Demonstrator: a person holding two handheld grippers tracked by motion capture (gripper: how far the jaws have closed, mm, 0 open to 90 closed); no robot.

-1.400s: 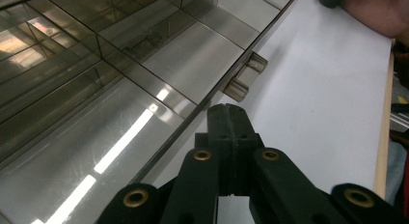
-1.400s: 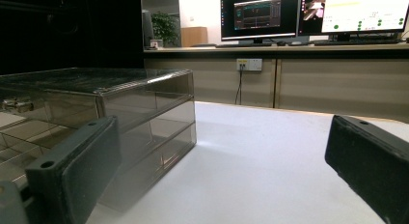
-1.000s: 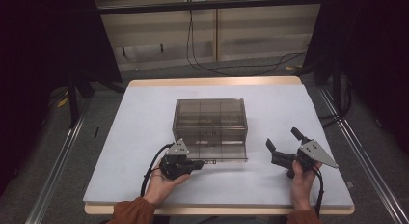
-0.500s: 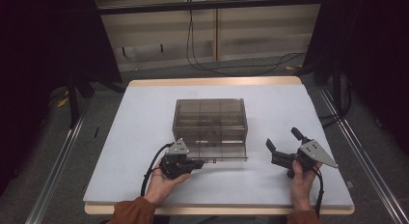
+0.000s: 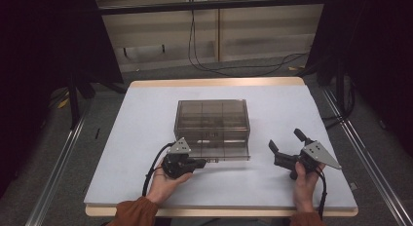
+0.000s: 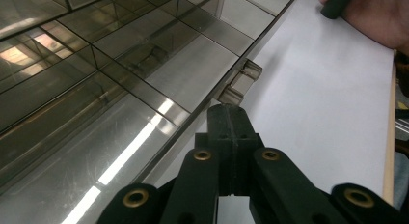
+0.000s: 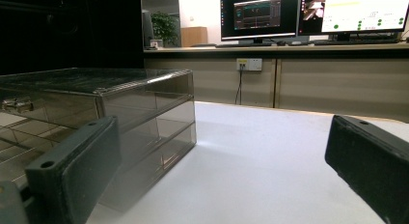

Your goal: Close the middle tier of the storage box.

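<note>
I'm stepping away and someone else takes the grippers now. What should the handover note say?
Left gripper: jaws shut, nothing held, tip at the front edge of the smoky clear drawer box, near its small front tab.
Right gripper: jaws open, empty, off to the box's right above the white table.
Done: nothing visibly opened or moved.
Left: probably working the tab to open the box.

A lab recording station.
Black curtains (image 5: 44,65) flank a white worktop (image 5: 146,119); beyond its far edge loose cables (image 5: 204,60) trail over grey carpet, and lit monitors (image 7: 258,16) stand on a long desk (image 7: 289,48) by a wall socket (image 7: 249,64).
</note>
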